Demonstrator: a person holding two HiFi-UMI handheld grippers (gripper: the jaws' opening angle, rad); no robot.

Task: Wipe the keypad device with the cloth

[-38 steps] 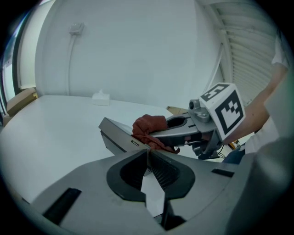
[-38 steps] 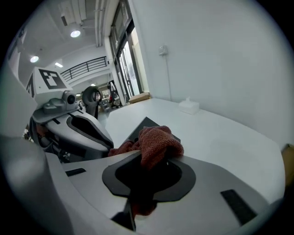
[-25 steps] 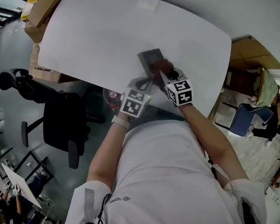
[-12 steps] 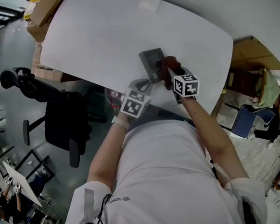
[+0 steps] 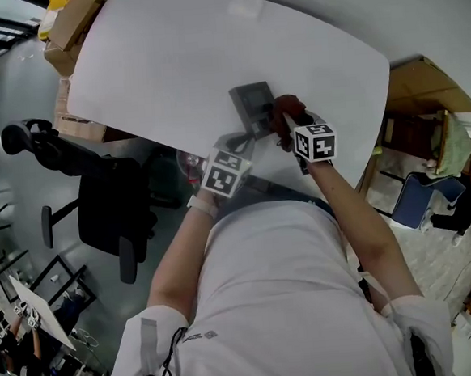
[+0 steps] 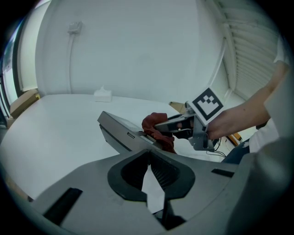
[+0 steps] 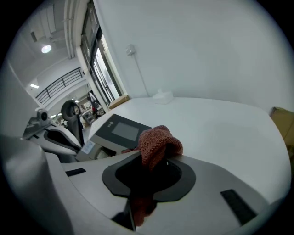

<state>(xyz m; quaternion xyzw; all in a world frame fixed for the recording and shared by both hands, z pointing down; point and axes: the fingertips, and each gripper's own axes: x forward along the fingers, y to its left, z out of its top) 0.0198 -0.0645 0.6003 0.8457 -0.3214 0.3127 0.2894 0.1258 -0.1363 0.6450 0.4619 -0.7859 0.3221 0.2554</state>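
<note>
Cloth (image 5: 288,108) overlaps keypad device (image 5: 249,102); office chair (image 5: 99,214) near table (image 5: 169,67).

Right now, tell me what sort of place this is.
Probably an office or lab workroom: a large white table, a black swivel chair beside it, and cardboard boxes stacked nearby.

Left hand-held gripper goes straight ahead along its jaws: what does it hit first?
Most likely the keypad device: its near end sits just ahead of the left hand-held gripper. The red cloth lies further along. Depth is unclear; they may already touch.
</note>
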